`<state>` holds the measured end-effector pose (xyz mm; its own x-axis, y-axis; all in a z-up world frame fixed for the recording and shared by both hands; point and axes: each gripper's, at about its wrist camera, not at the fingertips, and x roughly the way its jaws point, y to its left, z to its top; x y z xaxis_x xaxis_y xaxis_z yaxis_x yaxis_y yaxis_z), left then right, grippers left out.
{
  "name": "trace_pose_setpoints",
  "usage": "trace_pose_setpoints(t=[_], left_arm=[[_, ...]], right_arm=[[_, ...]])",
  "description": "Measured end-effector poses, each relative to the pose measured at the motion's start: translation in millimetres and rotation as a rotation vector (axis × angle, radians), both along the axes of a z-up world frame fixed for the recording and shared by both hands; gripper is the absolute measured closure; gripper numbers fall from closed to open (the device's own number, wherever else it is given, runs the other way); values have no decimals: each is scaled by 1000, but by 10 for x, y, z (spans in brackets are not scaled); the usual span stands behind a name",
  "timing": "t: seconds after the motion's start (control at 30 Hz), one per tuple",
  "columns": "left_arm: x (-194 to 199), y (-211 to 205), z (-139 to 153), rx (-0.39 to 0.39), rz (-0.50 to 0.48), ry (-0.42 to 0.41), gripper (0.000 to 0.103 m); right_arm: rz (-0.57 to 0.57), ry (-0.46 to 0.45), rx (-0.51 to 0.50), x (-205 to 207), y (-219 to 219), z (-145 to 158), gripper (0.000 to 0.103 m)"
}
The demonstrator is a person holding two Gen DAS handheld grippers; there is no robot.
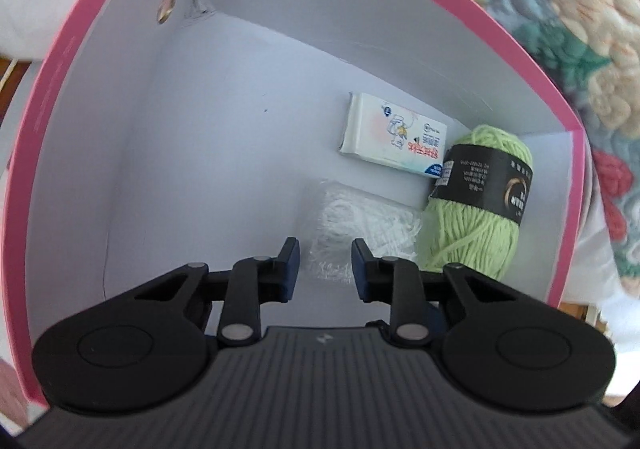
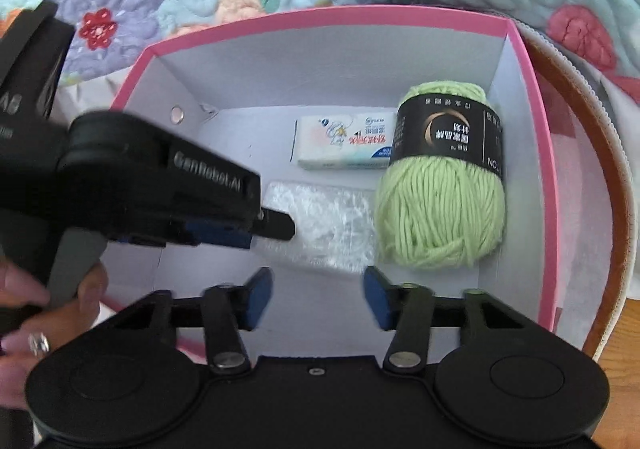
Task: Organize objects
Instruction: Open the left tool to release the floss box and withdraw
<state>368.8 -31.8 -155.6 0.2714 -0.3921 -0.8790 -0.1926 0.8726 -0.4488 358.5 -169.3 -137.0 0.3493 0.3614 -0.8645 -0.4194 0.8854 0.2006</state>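
Hovering the left gripper point(image 1: 324, 253) nose-down inside the pink box point(image 1: 100, 49). Its jaws stand a narrow gap apart and, as far as we can see, pinch nothing. The right gripper point(image 2: 318, 289) sits at the near rim, jaws also parted and empty.

The clear plastic bag point(image 1: 360, 221) lies flat on the box floor just ahead of the left tips, with part of it showing through the gap. The green yarn skein point(image 1: 476, 217) is ahead-right and touches the bag's edge. The tissue pack point(image 1: 394, 137) is further ahead, by the back wall.

We read this step as working the bag:
- Pinch a raised wrinkle. The film is thin and will slip off flat pads.
- Come straight down, clear of the yarn, so no strand snags.
- Keep the right gripper out of the left's path.
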Motion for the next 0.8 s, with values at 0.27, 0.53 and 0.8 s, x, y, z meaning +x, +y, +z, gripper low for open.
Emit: trace_pose_setpoints(t=[0.27,0.53,0.8], left_arm=[[-47,-21,39,-11,12,-19,76],[-150,-89,353,153,-99,-131,67],[-495,194,821,156,-196,-185,58]], right_arm=[[-22,58,28,80,20,-162,75],[-12,26,57,-38,-65,-49,72],[39,-78,114,-482,-245,420,61]])
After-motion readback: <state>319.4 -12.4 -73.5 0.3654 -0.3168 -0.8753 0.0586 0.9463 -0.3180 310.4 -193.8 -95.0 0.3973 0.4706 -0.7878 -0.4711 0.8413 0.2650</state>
